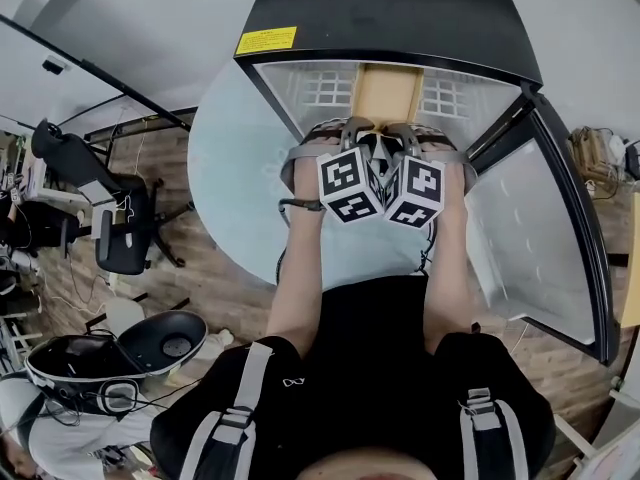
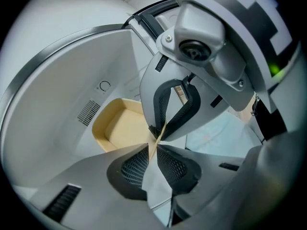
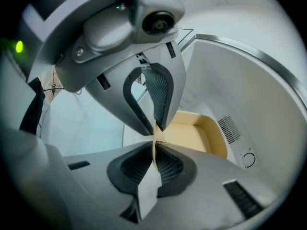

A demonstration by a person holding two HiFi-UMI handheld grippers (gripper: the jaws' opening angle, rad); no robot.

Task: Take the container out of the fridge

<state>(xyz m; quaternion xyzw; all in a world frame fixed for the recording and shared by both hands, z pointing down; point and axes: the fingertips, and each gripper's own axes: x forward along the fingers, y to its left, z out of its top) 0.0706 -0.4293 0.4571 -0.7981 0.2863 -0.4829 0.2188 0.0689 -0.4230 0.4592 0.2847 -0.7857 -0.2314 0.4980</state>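
Note:
A shallow tan container (image 1: 385, 93) lies inside the open fridge (image 1: 390, 13), on its white floor. Both grippers reach in side by side onto the container's near rim. In the left gripper view, my left gripper (image 2: 154, 150) has its mesh pads pressed on the thin tan rim, with the tray's hollow (image 2: 120, 128) beyond. My right gripper (image 3: 154, 152) pinches the same rim right beside it, the container (image 3: 199, 133) stretching away behind. Each gripper view shows the other gripper's jaws just above, clamped on that edge. From the head view the marker cubes (image 1: 350, 183) hide the jaws.
The fridge's glass door (image 1: 540, 238) stands open at the right. A wire shelf (image 1: 325, 88) flanks the container. The fridge stands on a pale round table (image 1: 225, 168). At the left are an office chair (image 1: 120, 228) and a black-and-white device (image 1: 110, 353) on the wooden floor.

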